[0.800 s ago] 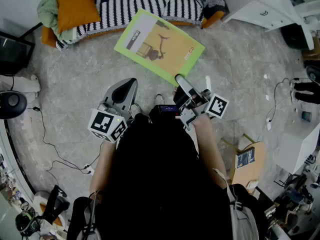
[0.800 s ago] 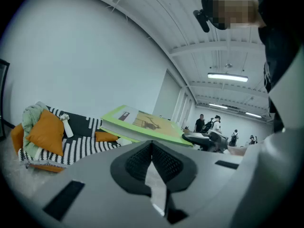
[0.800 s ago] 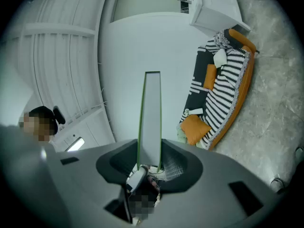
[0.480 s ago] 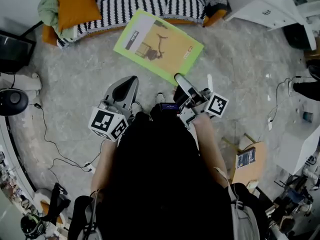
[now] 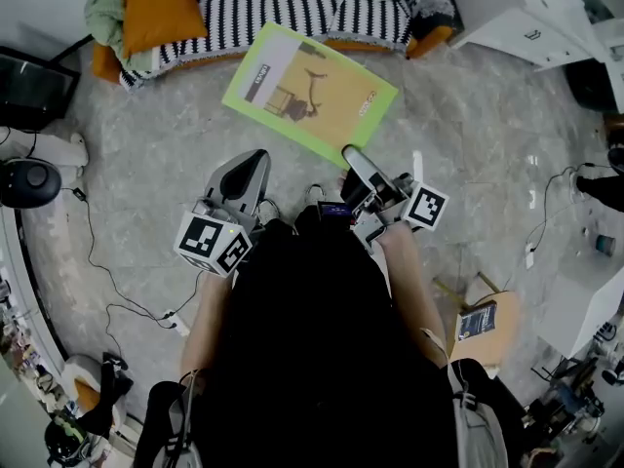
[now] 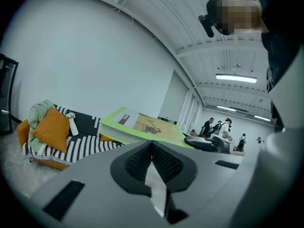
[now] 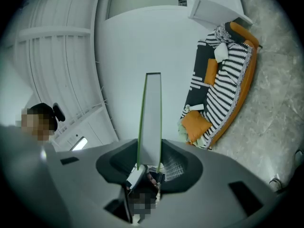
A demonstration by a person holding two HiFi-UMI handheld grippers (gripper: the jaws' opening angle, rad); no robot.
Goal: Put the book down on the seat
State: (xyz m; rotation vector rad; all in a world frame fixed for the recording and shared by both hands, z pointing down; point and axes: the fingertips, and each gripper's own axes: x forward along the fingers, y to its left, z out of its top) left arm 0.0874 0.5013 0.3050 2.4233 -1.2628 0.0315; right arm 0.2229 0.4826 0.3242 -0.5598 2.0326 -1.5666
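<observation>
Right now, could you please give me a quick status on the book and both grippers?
Right hand-held gripper clamped on green book edge. Left hand-held gripper shut, empty. Book aloft by striped seat, not down; nothing between.

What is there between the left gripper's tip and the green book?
Nothing: in the head view only grey floor shows between the left gripper and the green book.

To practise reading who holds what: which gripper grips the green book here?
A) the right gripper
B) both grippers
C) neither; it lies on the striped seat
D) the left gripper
A: the right gripper has the near edge of the green book clamped between its jaws, while the left gripper is closed with nothing between its jaws.
</observation>
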